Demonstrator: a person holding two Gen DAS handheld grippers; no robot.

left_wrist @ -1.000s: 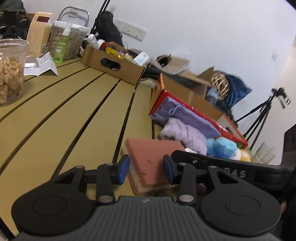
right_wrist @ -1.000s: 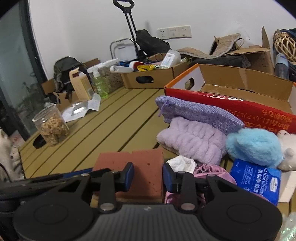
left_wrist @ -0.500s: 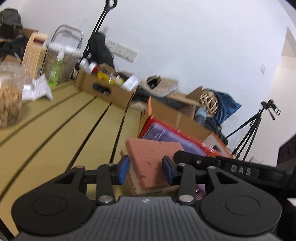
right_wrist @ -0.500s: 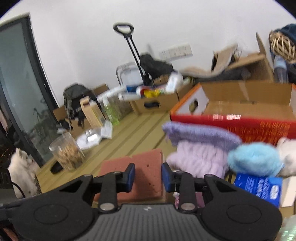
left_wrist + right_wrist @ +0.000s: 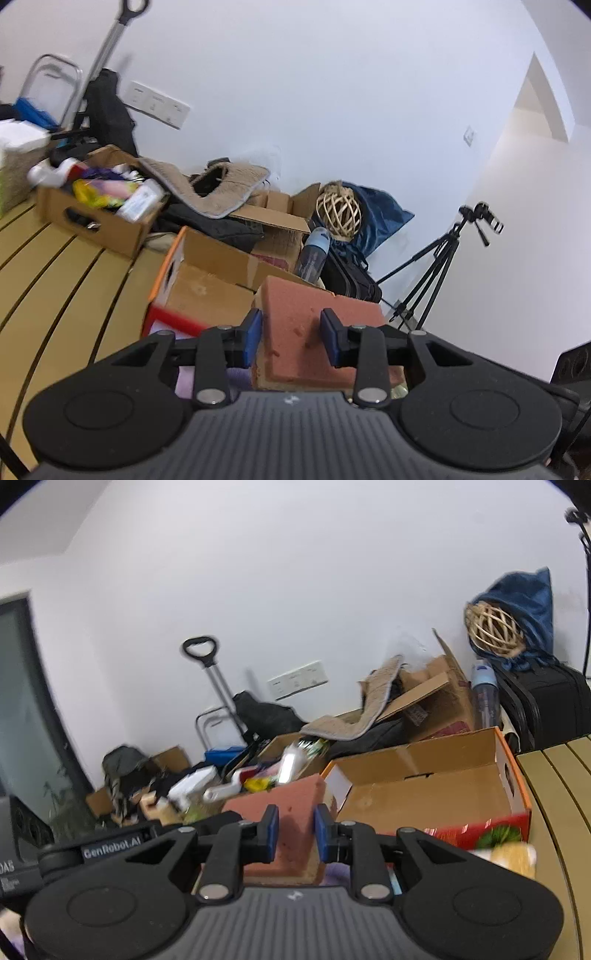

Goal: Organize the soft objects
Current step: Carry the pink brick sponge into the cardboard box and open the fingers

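Observation:
Both grippers hold one red-brown sponge block with a tan underside, lifted off the table. My left gripper (image 5: 291, 338) is shut on the sponge (image 5: 314, 314) from one side. My right gripper (image 5: 295, 829) is shut on the same sponge (image 5: 291, 805) from the other side. The open red-and-orange cardboard box (image 5: 436, 797) lies just beyond the sponge, its inside looks bare; it also shows in the left wrist view (image 5: 207, 280). A bit of lilac soft fabric (image 5: 184, 380) peeks out below the left gripper. The other soft toys are hidden.
A brown box of bottles and packets (image 5: 96, 210) stands at the back of the slatted wooden table (image 5: 55, 280). Behind are more cardboard boxes, a beige mat (image 5: 221, 192), a wicker ball (image 5: 338, 210), a black suitcase (image 5: 543, 701) and a tripod (image 5: 443, 258).
Both grippers have lifted the sponge off the table and carried it up toward the red-and-orange box; the views tilted upward and the soft toys dropped out of sight.

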